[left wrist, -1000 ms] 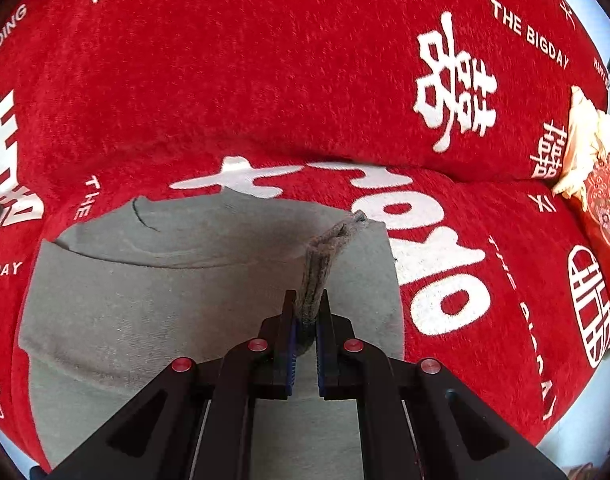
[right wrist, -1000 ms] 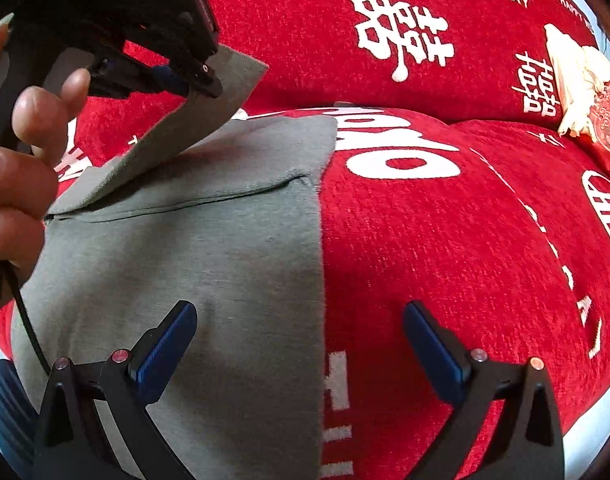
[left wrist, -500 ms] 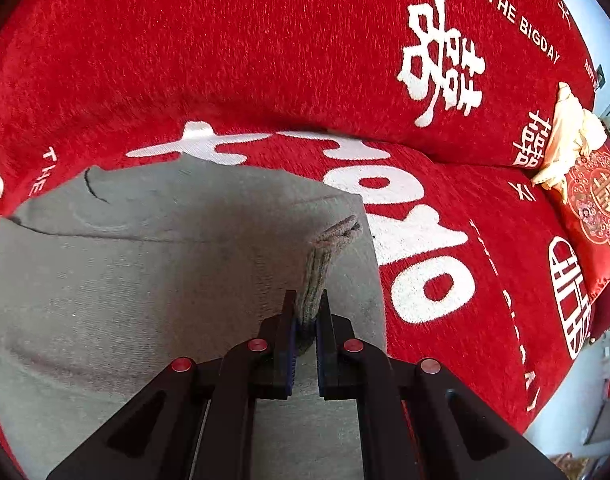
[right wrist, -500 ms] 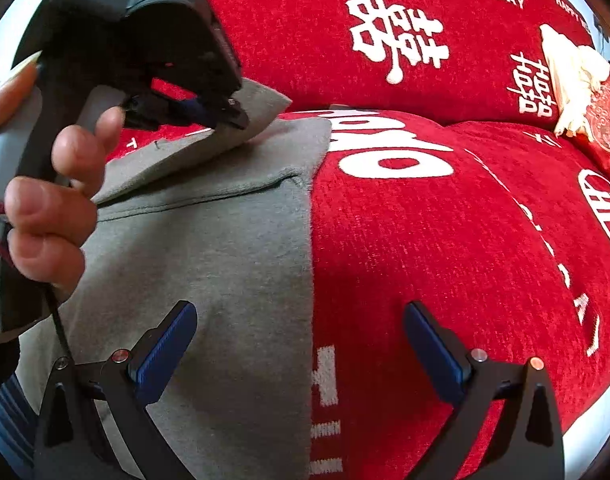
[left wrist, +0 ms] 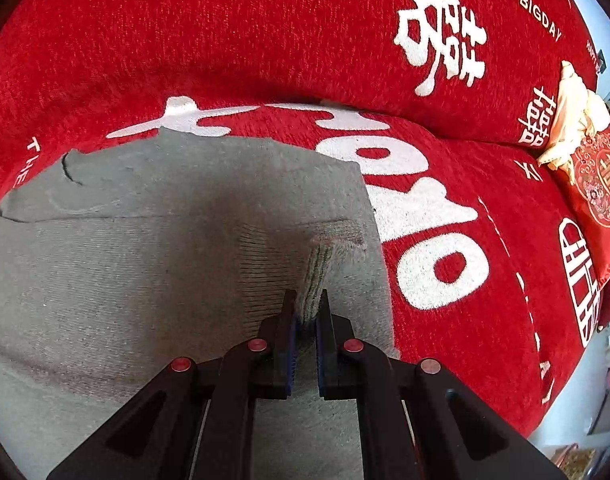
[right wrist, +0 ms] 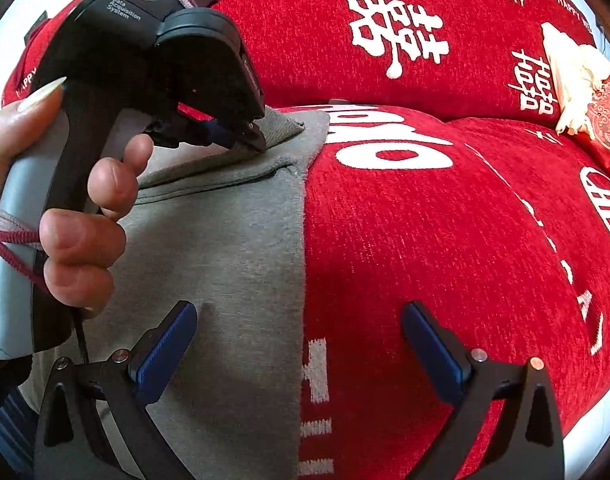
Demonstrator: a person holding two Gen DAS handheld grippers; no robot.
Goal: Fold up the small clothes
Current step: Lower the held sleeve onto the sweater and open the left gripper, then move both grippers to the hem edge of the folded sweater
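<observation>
Hand-held gripper (left wrist: 305, 312) clamped on grey garment (left wrist: 145, 260)

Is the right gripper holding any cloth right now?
No: the right gripper has its jaws wide apart above the grey garment, gripping nothing.

Left wrist view: low and close over the grey garment (left wrist: 145, 264), facing forward along the fingers toward the red sofa back (left wrist: 225, 40). Right wrist view: a little further back, facing the same way — left gripper (right wrist: 253, 140) in frame. Shared: garment's right edge, white lettering, cream cloth (right wrist: 573, 76) far right.
</observation>
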